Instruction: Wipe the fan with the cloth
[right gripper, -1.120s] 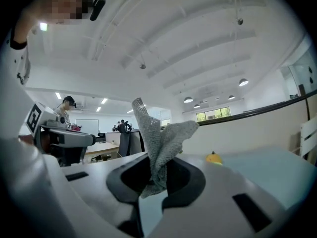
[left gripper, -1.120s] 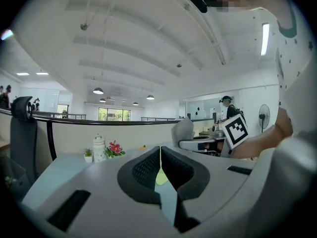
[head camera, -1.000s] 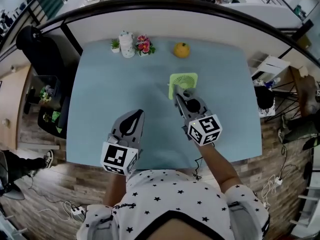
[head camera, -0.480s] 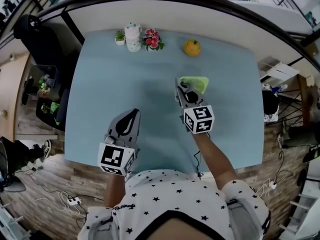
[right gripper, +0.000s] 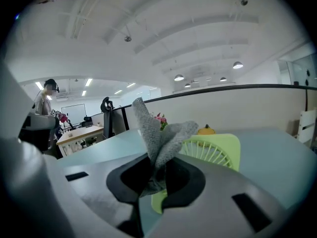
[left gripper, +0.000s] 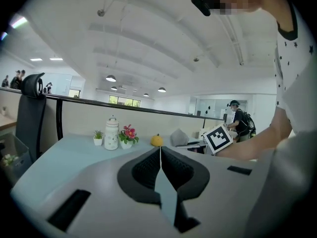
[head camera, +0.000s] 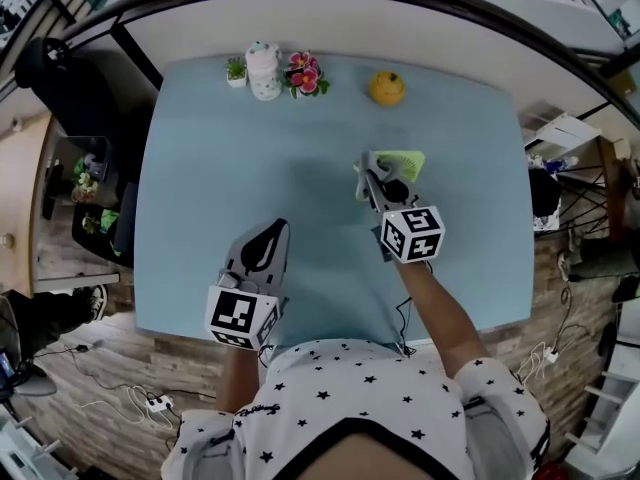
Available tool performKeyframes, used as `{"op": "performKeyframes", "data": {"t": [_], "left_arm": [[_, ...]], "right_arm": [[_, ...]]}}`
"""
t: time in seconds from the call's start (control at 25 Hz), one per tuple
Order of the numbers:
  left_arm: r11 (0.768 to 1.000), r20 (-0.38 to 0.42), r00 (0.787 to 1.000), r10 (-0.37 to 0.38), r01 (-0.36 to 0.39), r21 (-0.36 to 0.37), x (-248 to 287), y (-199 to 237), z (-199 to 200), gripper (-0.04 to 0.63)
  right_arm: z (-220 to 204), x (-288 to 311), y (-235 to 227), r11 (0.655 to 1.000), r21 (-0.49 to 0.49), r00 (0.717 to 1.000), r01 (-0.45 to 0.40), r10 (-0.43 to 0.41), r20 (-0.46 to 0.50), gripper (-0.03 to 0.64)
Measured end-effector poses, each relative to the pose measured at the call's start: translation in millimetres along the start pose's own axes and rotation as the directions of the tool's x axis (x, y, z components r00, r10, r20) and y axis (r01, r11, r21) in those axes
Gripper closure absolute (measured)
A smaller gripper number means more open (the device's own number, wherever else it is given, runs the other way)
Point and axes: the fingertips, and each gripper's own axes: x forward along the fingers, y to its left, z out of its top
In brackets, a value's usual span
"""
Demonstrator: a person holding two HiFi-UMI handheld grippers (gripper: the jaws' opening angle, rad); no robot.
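A small lime-green fan (head camera: 404,161) (right gripper: 214,151) lies on the light blue table (head camera: 230,168) right of centre. My right gripper (head camera: 376,181) (right gripper: 154,175) is shut on a grey knitted cloth (right gripper: 157,135), whose folds stick up between the jaws just in front of the fan's grille. In the head view the cloth (head camera: 371,165) shows at the gripper's tip, at the fan's left edge. My left gripper (head camera: 262,242) (left gripper: 160,165) hangs over the near left part of the table, jaws shut with nothing between them.
At the table's far edge stand a small potted plant (head camera: 235,71), a white jar (head camera: 265,71), pink flowers (head camera: 305,75) and an orange fruit (head camera: 386,87). A black office chair (head camera: 70,78) is off the table's left side. A low partition runs behind the table.
The right gripper with the cloth has stayed at the fan's left edge, drawing back slightly towards me. The left gripper has not moved. The head camera shifted a little.
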Motion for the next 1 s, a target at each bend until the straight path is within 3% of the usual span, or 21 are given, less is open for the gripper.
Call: {"op": "performKeyframes", "data": {"t": [0.2, 0.56, 0.72, 1.0], "left_arm": [[1.000, -0.021, 1.000, -0.010, 0.011, 0.014, 5.7, -7.4, -1.9, 0.563], [0.995, 0.025, 0.995, 0.096, -0.096, 0.020, -6.8, -25.6, 12.9, 0.563], [0.993, 0.028, 0.993, 0.116, -0.117, 0.024, -12.2, -32.2, 14.7, 0.563], [0.993, 0.026, 0.993, 0.114, -0.115, 0.036, -10.8, -42.4, 17.4, 0.563]], "right_arm": [[6.7, -11.7, -21.1, 0.999, 0.023, 0.999, 0.039, -0.039, 0.024, 0.571], [10.2, -46.4, -88.1, 0.993, 0.010, 0.992, 0.119, -0.120, 0.035, 0.571], [-6.2, -56.2, -114.1, 0.985, 0.056, 0.986, 0.166, -0.167, 0.017, 0.571], [-17.4, -52.5, -121.0, 0.984, 0.083, 0.987, 0.158, -0.158, -0.005, 0.571]]}}
